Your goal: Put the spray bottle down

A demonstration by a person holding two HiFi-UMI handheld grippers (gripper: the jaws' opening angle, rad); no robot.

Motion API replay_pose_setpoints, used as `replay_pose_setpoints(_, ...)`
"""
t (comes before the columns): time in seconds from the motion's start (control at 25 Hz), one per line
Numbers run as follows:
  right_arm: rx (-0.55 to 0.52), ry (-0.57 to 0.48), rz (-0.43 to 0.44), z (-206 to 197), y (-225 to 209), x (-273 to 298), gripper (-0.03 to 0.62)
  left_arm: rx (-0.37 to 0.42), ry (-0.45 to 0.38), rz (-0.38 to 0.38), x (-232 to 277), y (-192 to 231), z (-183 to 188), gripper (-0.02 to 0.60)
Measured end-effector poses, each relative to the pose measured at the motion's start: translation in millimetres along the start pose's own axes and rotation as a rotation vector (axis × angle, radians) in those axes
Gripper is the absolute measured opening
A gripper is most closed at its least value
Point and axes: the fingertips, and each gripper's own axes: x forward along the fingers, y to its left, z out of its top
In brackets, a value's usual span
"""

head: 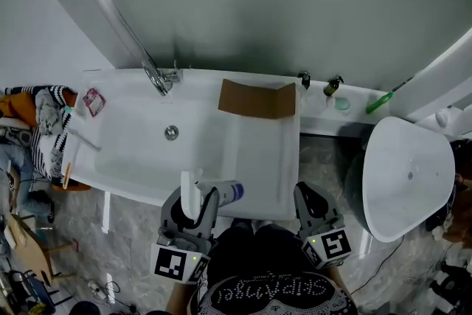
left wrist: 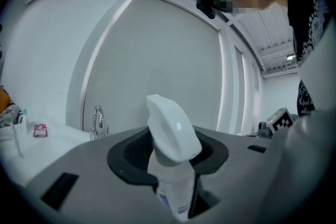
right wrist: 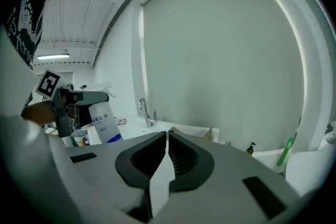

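A white spray bottle [head: 221,192] with a blue end lies sideways between the jaws of my left gripper [head: 195,201], over the near rim of the white bathtub [head: 110,151]. In the left gripper view the bottle [left wrist: 171,150] stands between the dark pads, which press on its neck, trigger head up. My left gripper [left wrist: 169,161] is shut on it. My right gripper [head: 310,198] hovers right of the tub's corner. Its jaws meet on a thin white sheet [right wrist: 159,182], so this gripper [right wrist: 167,150] is shut. The bottle [right wrist: 105,124] also shows at the left of the right gripper view.
A faucet [head: 159,77] stands at the tub's far rim, with a brown cardboard piece [head: 257,98] beside it. Small bottles [head: 332,86] and a green brush [head: 380,101] sit on the far ledge. A white basin [head: 409,173] stands at the right, clothes [head: 33,122] at the left.
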Motion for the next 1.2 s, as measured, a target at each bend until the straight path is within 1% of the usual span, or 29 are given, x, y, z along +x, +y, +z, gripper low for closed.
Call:
replay_pose_setpoints(0.2, 0.021, 0.007, -0.085, 1, -10, 15, 0.028, -0.013, 0.011, -0.066, 30, 13, -1, 0.164)
replay_pose_setpoints(0.28, 0.028, 0.009, -0.112, 1, -13, 18, 0.028, -0.031, 0.032, -0.078, 38, 16, -3, 0.164)
replay_pose_setpoints(0.36, 0.037, 0.008, -0.133, 2, -17, 20, 0.028, -0.029, 0.054, -0.097, 45, 18, -6, 0.164)
replay_pose_setpoints(0.56, 0.059, 0.02, -0.172, 0, -24, 19, 0.028, -0.047, 0.068, -0.118, 57, 17, -4, 0.164)
replay_pose_setpoints(0.72, 0.058, 0.007, -0.165, 8, -31, 25, 0.028, -0.03, 0.063, -0.116, 65, 20, 0, 0.164)
replay_pose_setpoints(0.84, 0.038, -0.018, -0.147, 15, -34, 34, 0.028, -0.007, 0.017, -0.114, 72, 24, 5, 0.164)
replay_pose_setpoints(0.92, 0.03, -0.023, -0.13, 14, -28, 37, 0.028, 0.014, -0.007, -0.113, 68, 26, 6, 0.164)
replay_pose_setpoints(1.04, 0.033, -0.021, -0.105, 10, -17, 40, 0.028, 0.053, -0.011, -0.095, 57, 33, 7, 0.164)
replay_pose_setpoints(1.12, 0.037, -0.017, -0.095, 6, -12, 40, 0.028, 0.059, -0.012, -0.077, 53, 36, 11, 0.164)
replay_pose_setpoints(1.2, 0.04, -0.012, -0.098, 3, -12, 39, 0.028, 0.06, -0.016, -0.074, 54, 37, 16, 0.164)
